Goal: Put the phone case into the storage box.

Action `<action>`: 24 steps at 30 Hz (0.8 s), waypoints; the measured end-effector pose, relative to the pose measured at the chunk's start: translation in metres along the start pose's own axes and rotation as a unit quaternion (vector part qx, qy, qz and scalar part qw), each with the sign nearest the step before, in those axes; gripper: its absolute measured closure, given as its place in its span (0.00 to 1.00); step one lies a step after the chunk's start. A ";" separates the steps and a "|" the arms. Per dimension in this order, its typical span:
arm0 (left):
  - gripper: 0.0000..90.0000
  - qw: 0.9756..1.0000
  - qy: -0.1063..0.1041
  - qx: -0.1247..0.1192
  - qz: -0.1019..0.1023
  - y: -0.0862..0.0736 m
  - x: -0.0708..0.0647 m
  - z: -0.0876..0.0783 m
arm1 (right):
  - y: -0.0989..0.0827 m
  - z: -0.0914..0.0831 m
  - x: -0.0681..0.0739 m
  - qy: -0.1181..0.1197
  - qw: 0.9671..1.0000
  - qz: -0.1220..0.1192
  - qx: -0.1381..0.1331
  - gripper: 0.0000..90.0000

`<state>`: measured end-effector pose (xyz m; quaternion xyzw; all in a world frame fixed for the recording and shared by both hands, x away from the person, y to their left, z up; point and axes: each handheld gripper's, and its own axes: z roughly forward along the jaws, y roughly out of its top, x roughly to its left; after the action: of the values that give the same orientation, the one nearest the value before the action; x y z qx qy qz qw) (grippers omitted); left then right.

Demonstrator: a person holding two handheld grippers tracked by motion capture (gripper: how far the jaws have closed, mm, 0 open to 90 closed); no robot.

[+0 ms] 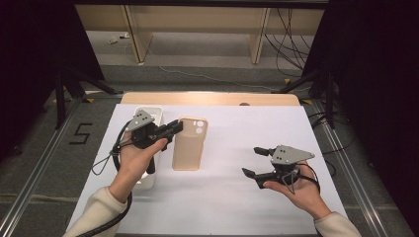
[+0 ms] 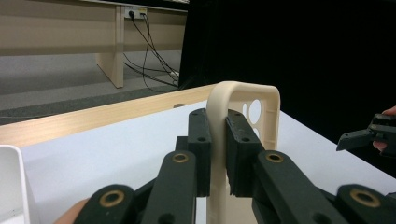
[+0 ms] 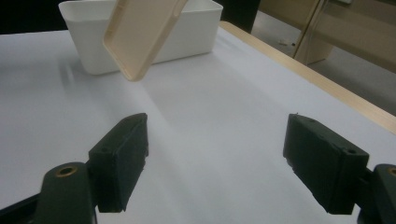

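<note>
A beige phone case (image 1: 189, 144) with camera cut-outs at its far end is held off the white table sheet. My left gripper (image 1: 177, 127) is shut on the case's long left edge. In the left gripper view both pads (image 2: 200, 140) press on the case wall (image 2: 243, 98). In the right gripper view the case (image 3: 140, 32) hangs tilted in front of a white bin. My right gripper (image 1: 251, 160) stands open over the right half of the table, apart from the case, with nothing between its jaws (image 3: 217, 154).
A white rectangular bin (image 1: 150, 112) stands at the left, under my left hand, and appears in the right gripper view (image 3: 93, 46). The table's wooden far edge (image 1: 210, 98) runs behind it. Beyond are a grey floor, cables and desk legs.
</note>
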<state>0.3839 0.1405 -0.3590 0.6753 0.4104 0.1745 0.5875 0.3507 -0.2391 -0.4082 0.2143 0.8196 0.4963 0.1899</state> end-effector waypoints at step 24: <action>0.90 1.000 0.017 -0.008 0.010 0.005 0.012 -0.008 | -0.010 -0.011 -0.009 -0.022 1.000 0.015 -0.001 0.26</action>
<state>0.3866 0.1547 -0.3554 0.6717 0.4118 0.1951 0.5841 0.3508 -0.2566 -0.4115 0.2374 0.8115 0.4947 0.2011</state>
